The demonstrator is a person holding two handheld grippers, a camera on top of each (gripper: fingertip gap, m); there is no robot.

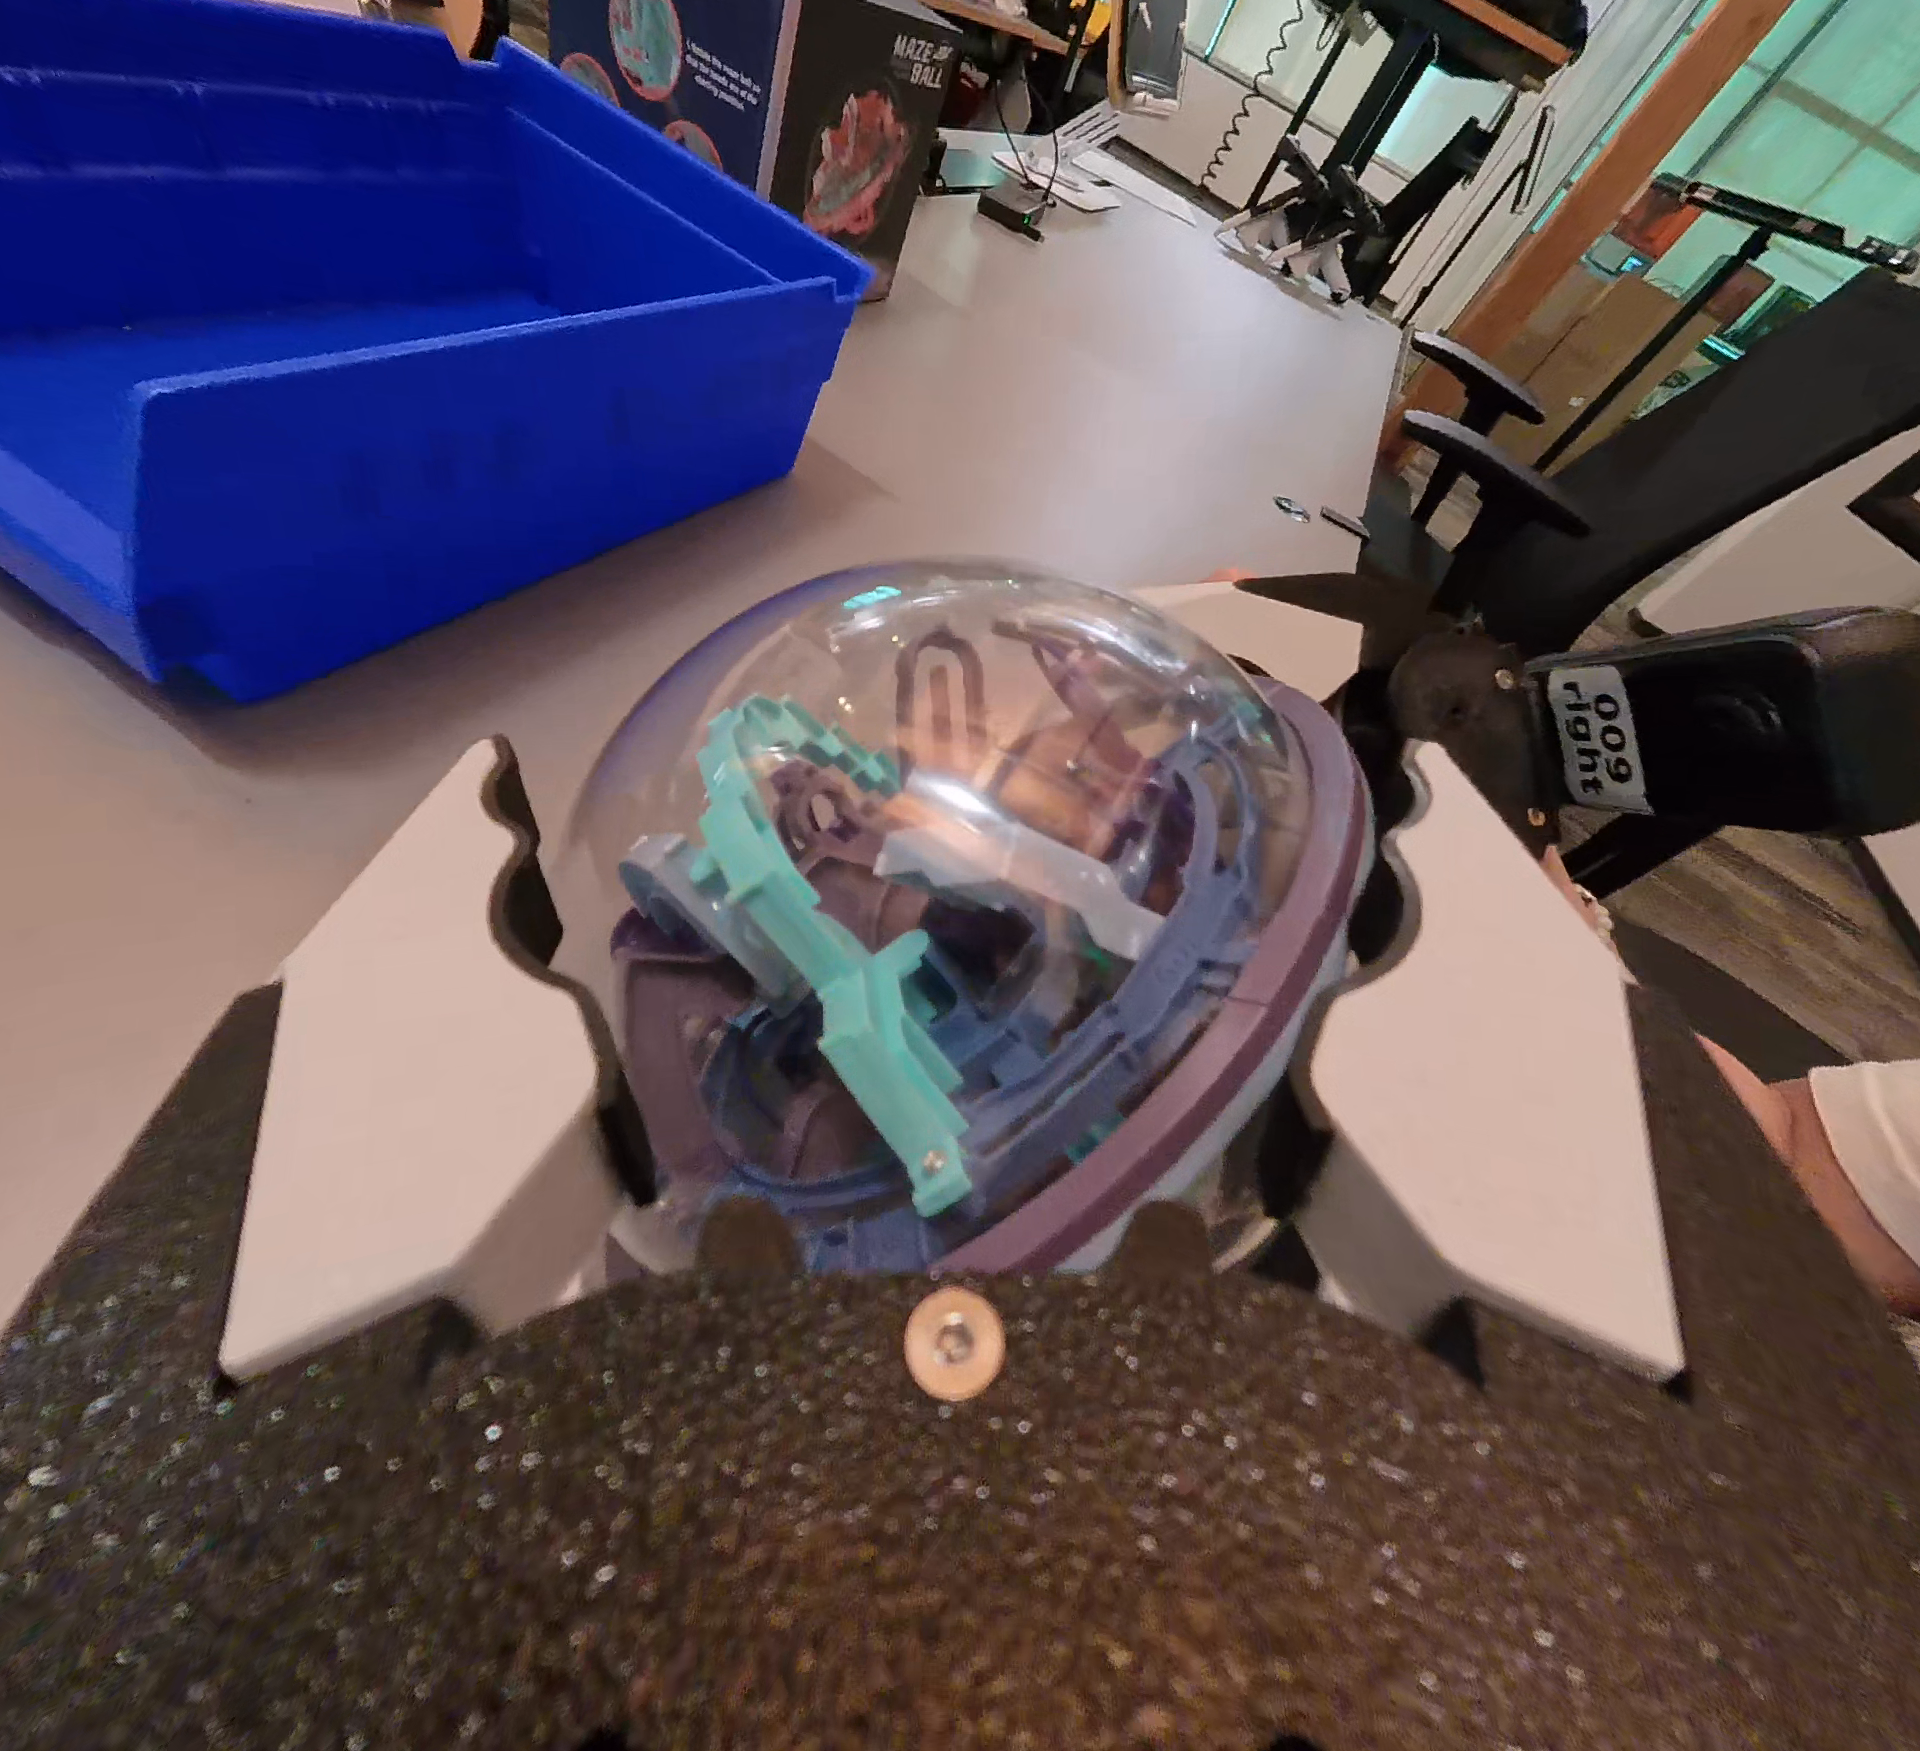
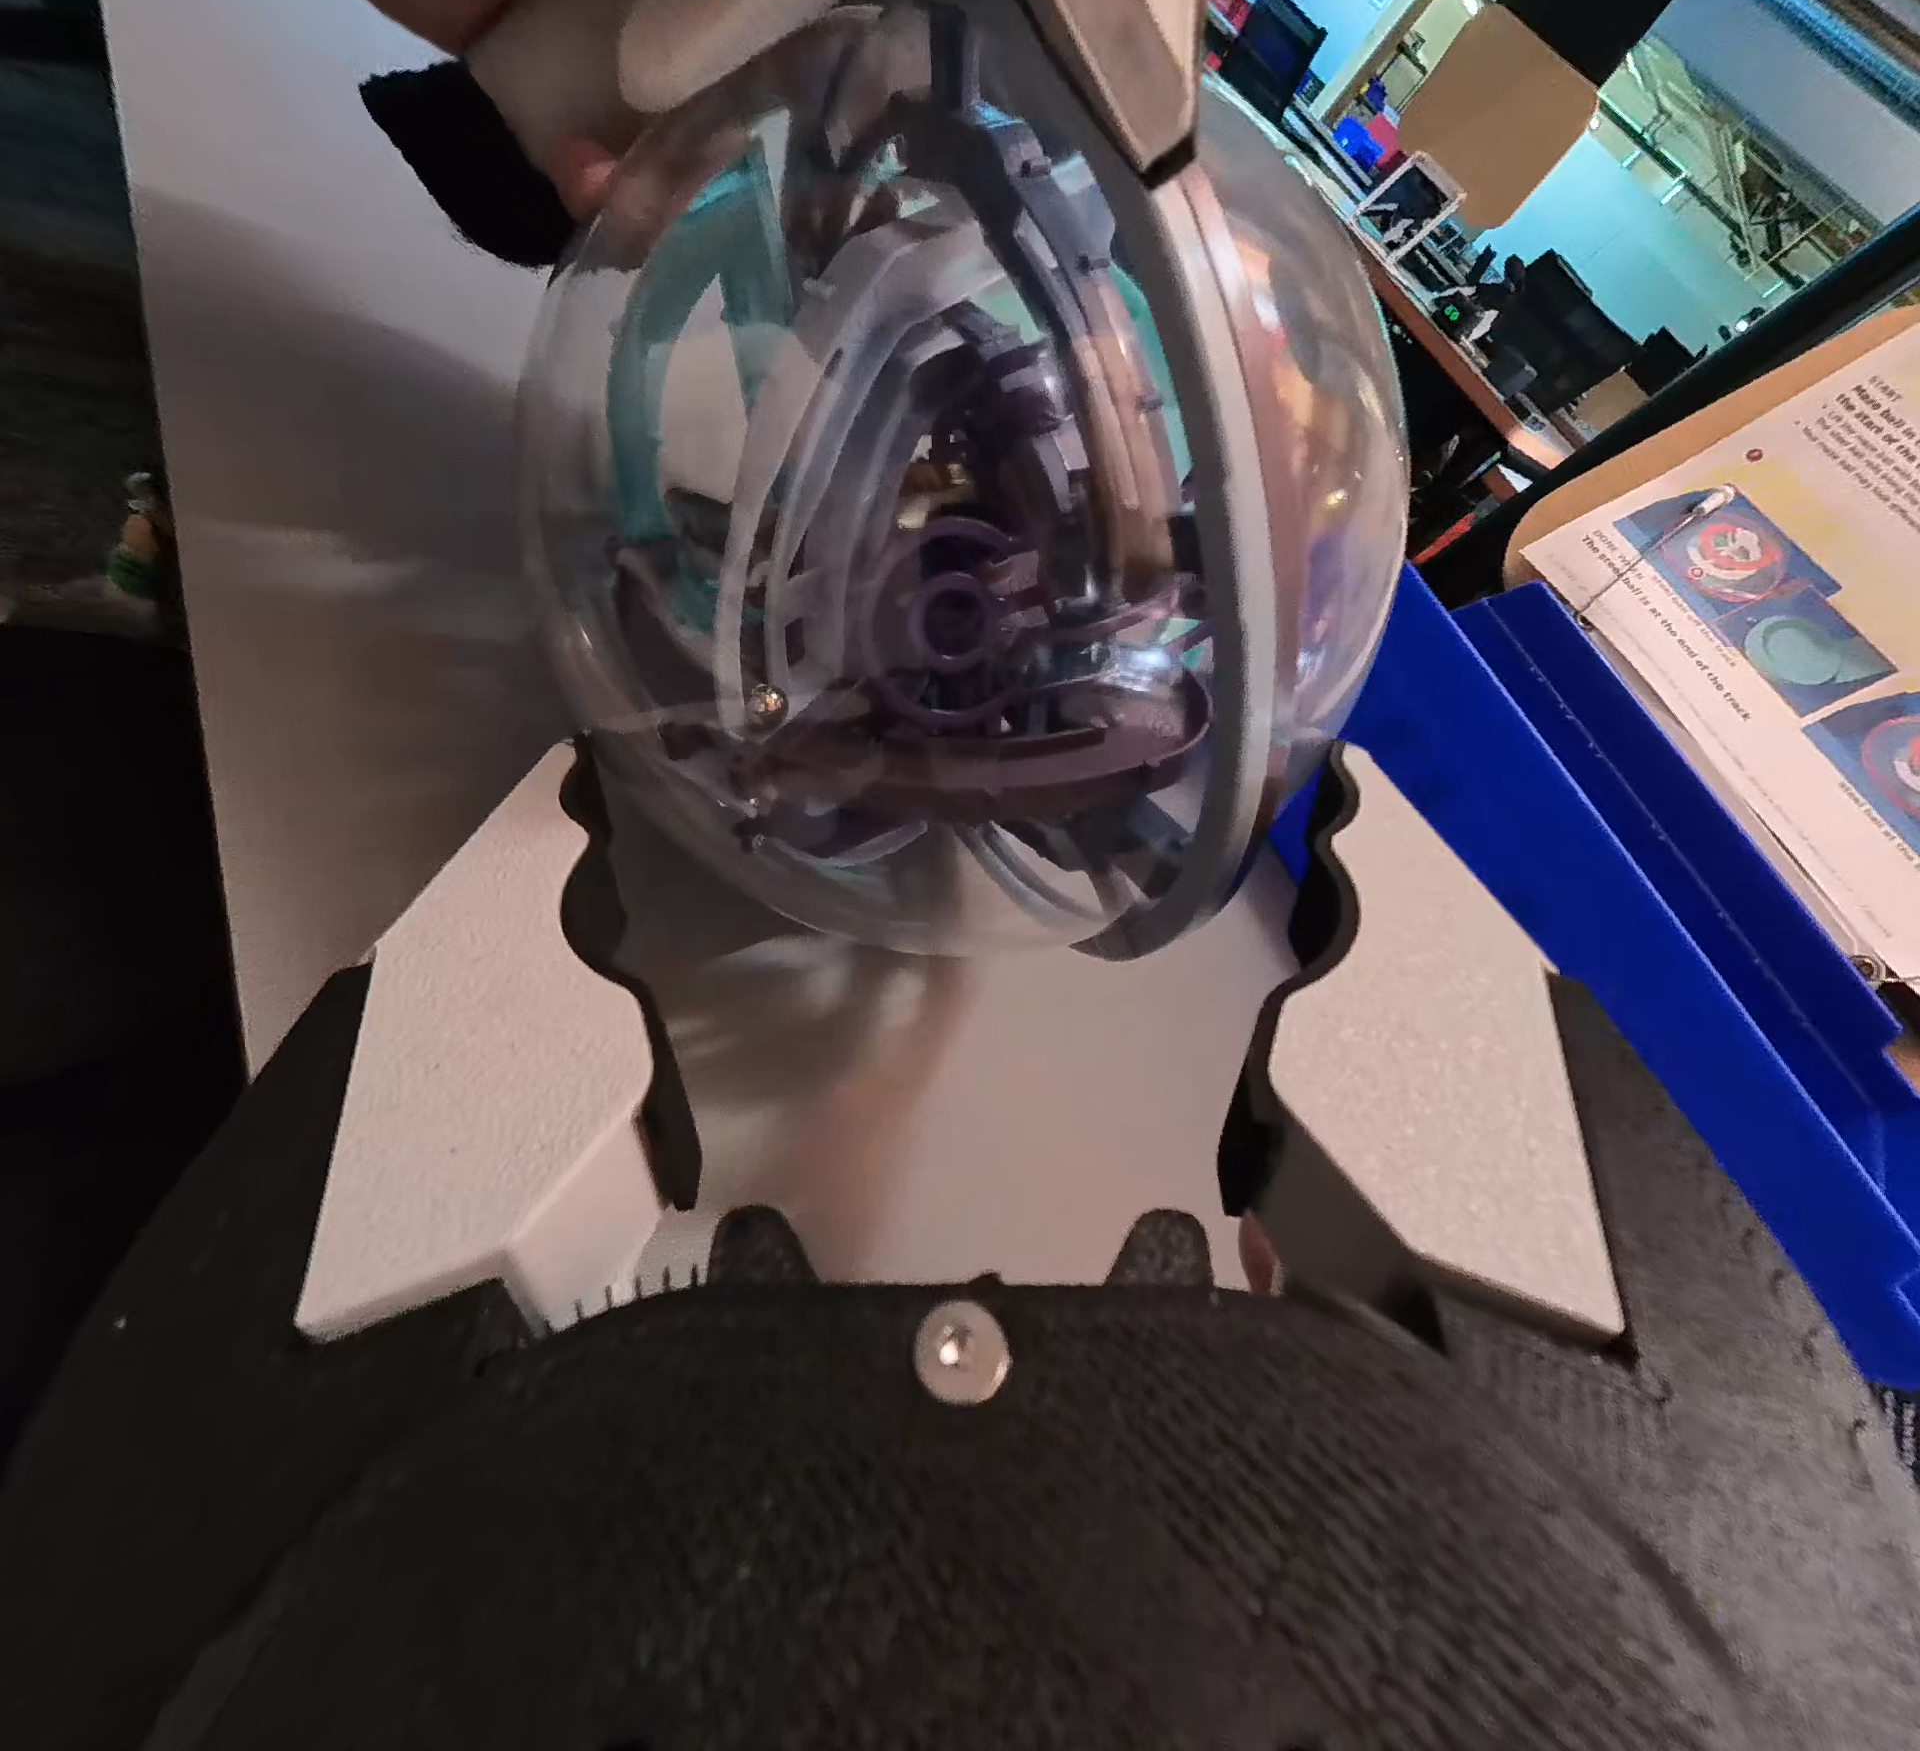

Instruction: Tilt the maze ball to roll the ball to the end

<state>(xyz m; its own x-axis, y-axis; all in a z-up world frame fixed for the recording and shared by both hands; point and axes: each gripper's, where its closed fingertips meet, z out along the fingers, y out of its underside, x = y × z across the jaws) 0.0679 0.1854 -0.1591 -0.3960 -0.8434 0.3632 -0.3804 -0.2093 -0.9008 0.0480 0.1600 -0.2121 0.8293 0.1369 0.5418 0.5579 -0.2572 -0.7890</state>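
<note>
Maze ball (image 1: pixel 966 912): a clear plastic sphere, held up off the grey table (image 1: pixel 1091 413), with a purple-grey band around its middle. Inside, tangled tracks in teal, blue-grey, pale grey and dark purple are seen, with a purple ring-shaped piece near the centre in the right wrist view.

Small steel ball (image 2: pixel 766 702): seen low on the left side of the sphere in the right wrist view, resting on or beside a pale curved track. Which stretch of the route this is cannot be told.

Progress: judged under way. The sphere is lifted and tilted, with its band running steeply rather than level; the end of the track is not identified, so the rolling is taken as unfinished.

Left gripper (image 1: pixel 956 756): spread wide around the sphere, its dark wavy pads (image 1: pixel 520 860) lying against both sides, so the sphere is taken as clamped.

Right gripper (image 2: pixel 961 776): spread wide; the sphere sits at its tips, but contact is not plain, so hold cannot be told.

Surroundings: a blue bin (image 1: pixel 416 371) at far left on the table, a dark printed box (image 1: pixel 748 70) behind it, printed sheets (image 2: pixel 1766 641) on the bin, and office chairs (image 1: pixel 1558 475) to the right.
</note>
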